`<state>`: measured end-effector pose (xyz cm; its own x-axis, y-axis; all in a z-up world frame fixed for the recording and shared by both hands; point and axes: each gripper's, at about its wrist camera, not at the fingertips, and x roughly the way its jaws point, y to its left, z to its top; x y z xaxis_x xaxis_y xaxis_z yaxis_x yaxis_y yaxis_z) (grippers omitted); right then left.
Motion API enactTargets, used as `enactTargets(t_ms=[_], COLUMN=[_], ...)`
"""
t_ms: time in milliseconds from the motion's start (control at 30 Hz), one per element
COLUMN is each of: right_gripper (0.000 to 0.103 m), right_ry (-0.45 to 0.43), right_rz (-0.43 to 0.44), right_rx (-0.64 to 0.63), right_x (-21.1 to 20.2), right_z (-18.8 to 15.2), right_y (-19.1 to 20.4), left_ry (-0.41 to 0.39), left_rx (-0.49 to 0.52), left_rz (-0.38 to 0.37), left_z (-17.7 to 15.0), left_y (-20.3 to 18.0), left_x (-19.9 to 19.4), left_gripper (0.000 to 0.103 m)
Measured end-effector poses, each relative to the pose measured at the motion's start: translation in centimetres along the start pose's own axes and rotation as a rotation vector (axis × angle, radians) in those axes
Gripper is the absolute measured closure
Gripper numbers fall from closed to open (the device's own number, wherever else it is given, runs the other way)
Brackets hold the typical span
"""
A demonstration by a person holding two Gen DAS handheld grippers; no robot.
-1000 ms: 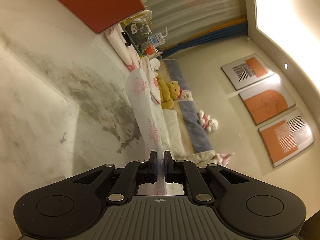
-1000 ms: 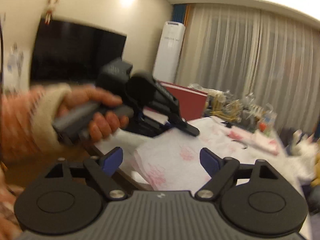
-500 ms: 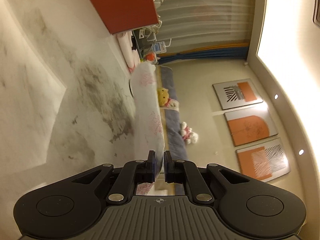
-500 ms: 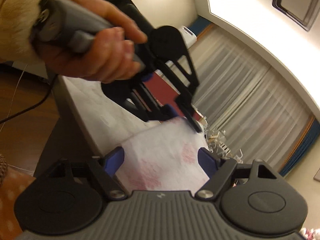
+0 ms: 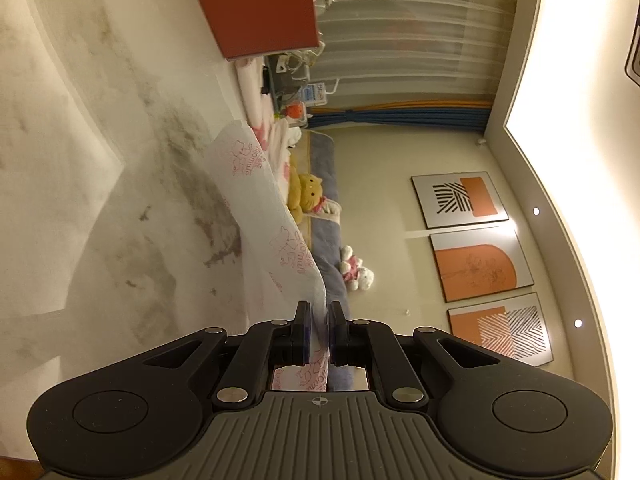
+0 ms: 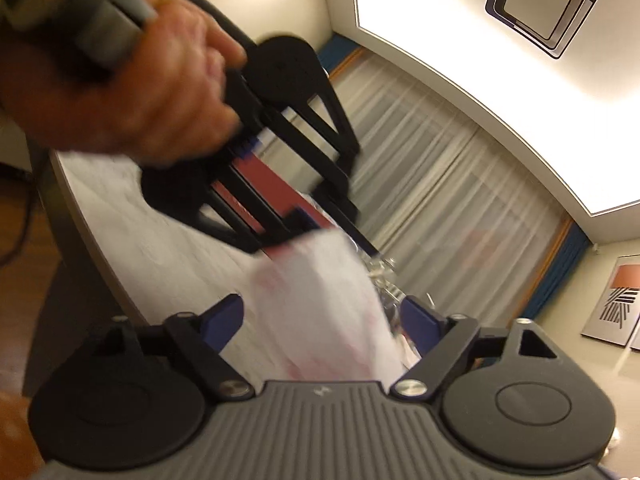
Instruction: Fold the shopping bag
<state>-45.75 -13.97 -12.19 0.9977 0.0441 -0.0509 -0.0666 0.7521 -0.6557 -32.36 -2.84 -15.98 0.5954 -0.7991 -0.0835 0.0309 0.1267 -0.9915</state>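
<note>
Since the earlier frames both wrist views had rolled: in the left view the marble table (image 5: pixel 80 184) had swung from a slanted plane to fill the left side, and the red box (image 5: pixel 260 4) had shifted toward the top centre; in the right view the ceiling light panel (image 6: pixel 480 40) had come into frame where the dark screen and the white standing unit had been. The left gripper (image 5: pixel 319 332) was pressed together on the shopping bag (image 5: pixel 272 240) — a thin white sheet with pink printed motifs — and its pads pinched one edge exactly as before. From that pinch the bag ran away along the table edge toward the box, partly lifted off the marble. In the right view the hand (image 6: pixel 132 92) holding the left gripper (image 6: pixel 296 236) had moved from the middle left to the upper left and appeared larger, motion-blurred. The right gripper (image 6: pixel 320 320) stood spread with its blue pads (image 6: pixel 224 320) well apart, and its jaws were closing; the bag (image 6: pixel 320 320) lay between them, but the pads did not press on it. The bag had been farther ahead of the right fingers earlier; it then reached back between them to the gripper body. The curtains (image 6: pixel 460 208) were behind the table.
</note>
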Motion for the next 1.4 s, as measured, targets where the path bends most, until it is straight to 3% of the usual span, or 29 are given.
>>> enactTargets(t_ms=[33,67,100,167,300,367,467,567,700,800,900,967,1100,1267,1400], right_gripper=[0.033,0.045,0.067,0.103,0.103,0.103,0.103,0.103,0.102,0.102,0.102,0.102,0.101,0.101,0.101], right_ry=[0.008,0.019,0.031,0.060,0.078,0.111,0.196,0.226,0.192,0.107,0.051,0.063,0.078,0.079,0.162], right_rz=[-0.012,-0.017,-0.016,0.026,0.140,0.217,0.358,0.432,0.481,0.457,0.383,0.337,0.325,0.406,0.487], right_rx=[-0.013,-0.027,-0.040,-0.009,0.116,0.229,0.539,0.871,1.297,1.500,1.623,1.700,1.730,1.731,1.578], right_x=[0.2,0.5,0.9,1.3,0.9,1.1,2.4,3.1,3.4,3.2,1.7,1.3,1.0,1.9,3.9], right_z=[-0.3,-0.6,-0.9,-1.1,-1.3,-1.6,-2.9,-5.6,-10.6,-13.5,-14.9,-15.8,-16.3,-15.9,-13.0], right_y=[-0.2,-0.3,-0.4,-1.2,-3.1,-4.3,-7.3,-9.5,-12.4,-14.0,-13.1,-12.6,-12.7,-12.3,-12.1], left_ry=[0.002,0.003,-0.001,-0.019,-0.072,-0.071,-0.069,-0.054,-0.010,0.005,0.027,0.050,0.104,0.156,0.073], left_rx=[-0.003,-0.004,0.003,0.029,0.052,0.043,0.035,0.078,0.182,0.250,0.290,0.313,0.368,0.389,0.372], left_rz=[0.007,0.014,0.025,0.060,0.112,0.099,0.076,0.030,0.029,0.049,0.081,0.107,0.137,0.141,0.129], left_z=[0.0,-0.1,-0.1,0.1,1.1,1.5,2.0,1.8,1.4,1.1,1.3,1.5,1.1,0.5,1.2], left_y=[0.2,0.4,0.4,0.4,0.5,0.6,0.6,-0.4,-2.2,-3.2,-3.8,-4.2,-5.1,-5.7,-5.7], left_x=[-0.2,-0.3,-0.4,-0.7,-1.2,-0.8,-0.1,0.8,2.6,3.8,5.1,6.2,8.4,9.8,6.4], left_gripper=[0.096,0.096,0.096,0.096,0.096,0.096,0.096,0.096,0.096,0.096,0.096,0.096,0.096,0.096,0.096])
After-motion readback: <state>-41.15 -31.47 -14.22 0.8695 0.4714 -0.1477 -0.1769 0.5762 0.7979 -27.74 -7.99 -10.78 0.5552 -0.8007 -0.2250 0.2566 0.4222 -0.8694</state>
